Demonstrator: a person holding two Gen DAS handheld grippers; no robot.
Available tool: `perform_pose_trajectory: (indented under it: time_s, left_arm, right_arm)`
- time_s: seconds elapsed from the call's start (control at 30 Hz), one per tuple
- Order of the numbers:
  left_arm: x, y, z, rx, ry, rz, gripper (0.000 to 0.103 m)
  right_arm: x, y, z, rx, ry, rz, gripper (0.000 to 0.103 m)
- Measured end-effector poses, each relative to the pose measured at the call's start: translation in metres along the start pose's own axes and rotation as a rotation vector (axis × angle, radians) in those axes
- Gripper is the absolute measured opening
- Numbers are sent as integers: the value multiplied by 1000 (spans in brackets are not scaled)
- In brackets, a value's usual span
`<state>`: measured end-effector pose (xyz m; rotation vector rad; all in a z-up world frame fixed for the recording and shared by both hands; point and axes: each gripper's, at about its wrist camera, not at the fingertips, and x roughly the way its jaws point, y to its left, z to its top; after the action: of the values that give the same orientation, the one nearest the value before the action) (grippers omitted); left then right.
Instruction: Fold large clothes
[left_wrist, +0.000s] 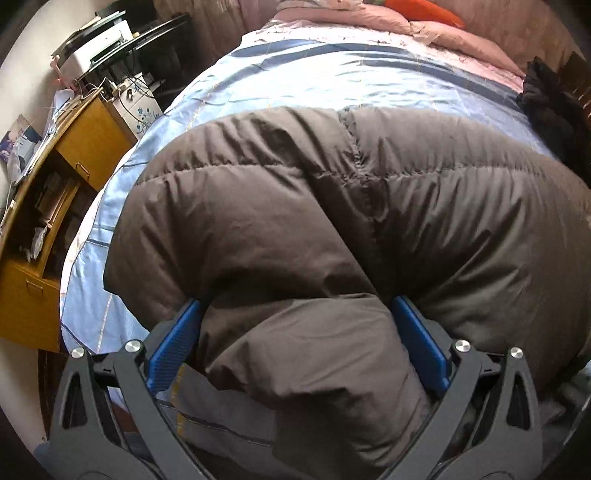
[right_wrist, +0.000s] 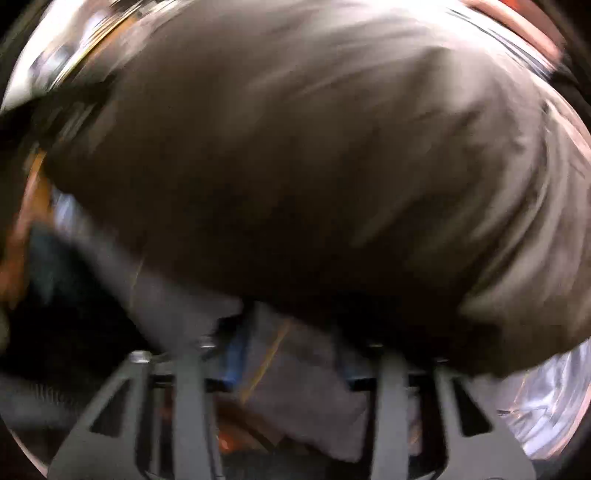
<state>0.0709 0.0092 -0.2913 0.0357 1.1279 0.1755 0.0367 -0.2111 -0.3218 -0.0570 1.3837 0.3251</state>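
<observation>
1. Plainly spread across the light-blue bedspread (left_wrist: 295, 85): a brown puffer jacket (left_wrist: 369, 206), quilted and bulky.
2. Left gripper (left_wrist: 295, 306) wide apart, blue pads (left_wrist: 173, 343) pressed against a thick fold of the jacket on both sides.
3. Right gripper (right_wrist: 291, 354) blurred; grey-brown cloth between its fingers, grip impossible to tell.
4. Beside the bed, at left: yellow wooden cabinet (left_wrist: 85, 144).

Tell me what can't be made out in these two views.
- Right wrist view: motion blur smears the brown down jacket; the right gripper jaws' hold is unclear.
- Left wrist view: the left gripper fingertips are buried in jacket folds.
- Black garment: cut off by the edge.
</observation>
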Motion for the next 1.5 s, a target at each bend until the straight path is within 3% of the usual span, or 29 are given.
perform_pose_trajectory:
  time_s: [0.07,0.23,0.3,0.4,0.47,0.5,0.53,0.6,0.7,0.77,0.83,0.9,0.93,1.0,1.03,1.13,1.27,1.3,1.37,1.5]
  left_arm:
    - [3,-3,0,3,-2,8,101]
    - [14,-8,4,-14,-12,32,101]
    - [23,-13,5,-14,12,31,101]
    - [26,-15,1,-3,19,41,101]
    - [29,-11,-2,-24,40,15,101]
    - [30,-8,-2,-37,50,1,101]
    - [31,-5,-2,-49,57,-12,101]
    - [31,-2,-3,-66,56,-24,101]
    - [31,-5,-4,-58,49,-8,101]
    - [31,-5,-4,-57,47,-2,101]
    - [31,-6,-5,-56,49,-3,101]
    - [32,-7,-7,-45,54,7,101]
    - [31,-8,-8,-35,57,17,101]
    - [34,-12,-9,-19,69,36,101]
    - [36,-14,-9,-15,76,37,101]
    - [40,-19,-11,-12,98,34,101]
    - [42,-18,-8,-23,106,20,101]
    - [38,-15,-7,-32,93,13,101]
    - [10,-6,-4,-51,-22,32,100]
    - [-60,13,3,-88,-351,118,101]
  right_arm:
    - [-3,-6,22,43,-66,-45,23]
    - [14,4,52,9,-209,-215,23]
    - [27,-8,55,42,-186,-196,24]
    - [15,-20,50,59,-120,-142,24]
    - [-5,-29,39,68,-72,-96,33]
    - [-17,-34,33,77,-79,-70,44]
    - [-35,-40,28,92,-111,-53,61]
    - [-71,-52,21,112,-205,-43,71]
    - [-122,-66,27,140,-400,-74,72]
    - [-135,-74,36,125,-480,-115,72]
    - [-120,-67,57,123,-446,-122,72]
    - [-95,-79,72,146,-357,-131,71]
    - [-81,-86,88,155,-313,-176,71]
    - [-56,-112,92,160,-264,-355,72]
    - [-43,-125,94,173,-231,-397,75]
    - [-17,-168,94,359,-123,-248,87]
    - [-4,-147,98,292,-116,-331,89]
    - [-8,-144,97,287,-144,-340,88]
    - [-24,-137,93,284,-224,-324,79]
    - [-78,-100,79,198,-529,-130,78]
